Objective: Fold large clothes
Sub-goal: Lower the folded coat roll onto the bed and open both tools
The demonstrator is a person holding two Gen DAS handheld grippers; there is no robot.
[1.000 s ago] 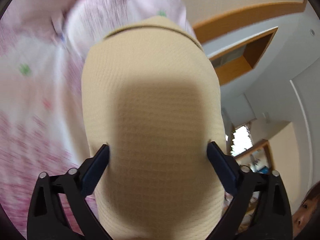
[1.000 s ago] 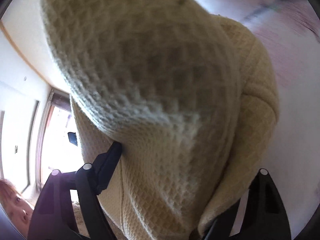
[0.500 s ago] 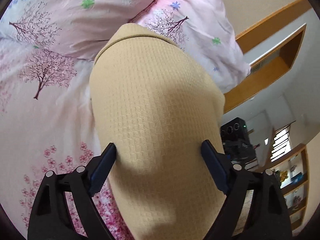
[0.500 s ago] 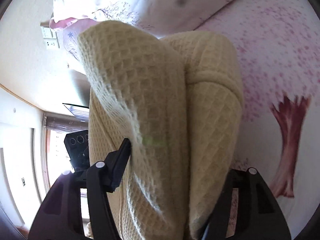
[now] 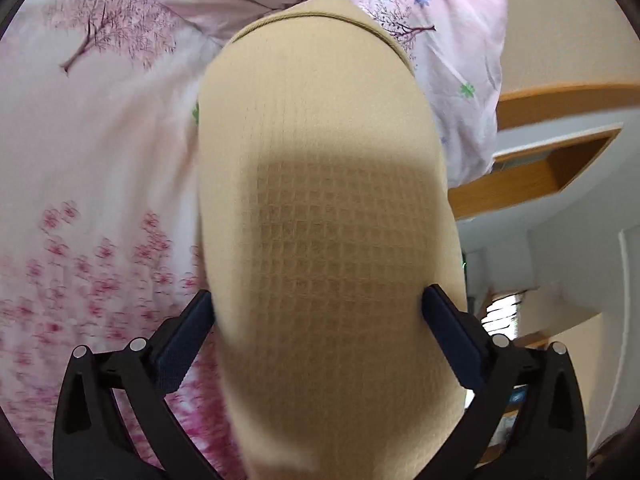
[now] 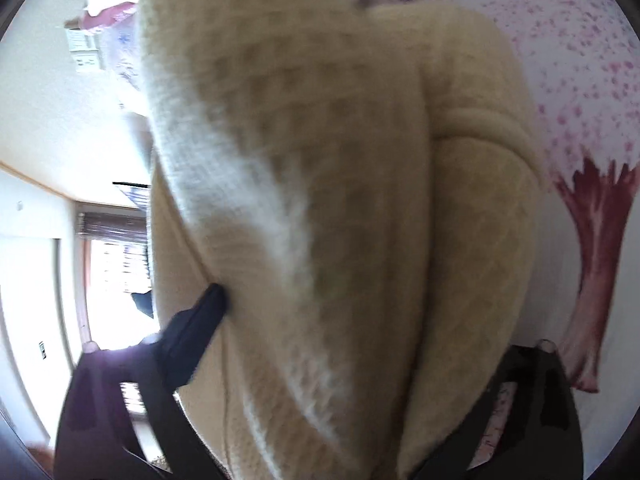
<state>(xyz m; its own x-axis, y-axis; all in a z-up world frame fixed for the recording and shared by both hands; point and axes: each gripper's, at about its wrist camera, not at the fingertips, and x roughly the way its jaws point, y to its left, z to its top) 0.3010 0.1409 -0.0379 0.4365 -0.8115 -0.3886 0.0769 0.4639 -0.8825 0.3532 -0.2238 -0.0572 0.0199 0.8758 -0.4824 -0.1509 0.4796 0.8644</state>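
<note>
While both tongs grip it, the beige waffle-knit garment (image 5: 320, 208) hangs lifted above the pink blossom-print bedsheet (image 5: 100, 184), not resting on it; left tongs (image 5: 318, 320) closed on a smooth single thickness of the cloth, blue pads pressing either side; right tongs (image 6: 340, 320) closed on a thicker bunched fold (image 6: 320, 184); only its near pad is visible, the far one is hidden by cloth. Judgement: the garment's long axis runs away from each tongs toward the pink pillow (image 5: 452, 68); both grips seem equally near; laying down onto the bedsheet flat looks next.
</note>
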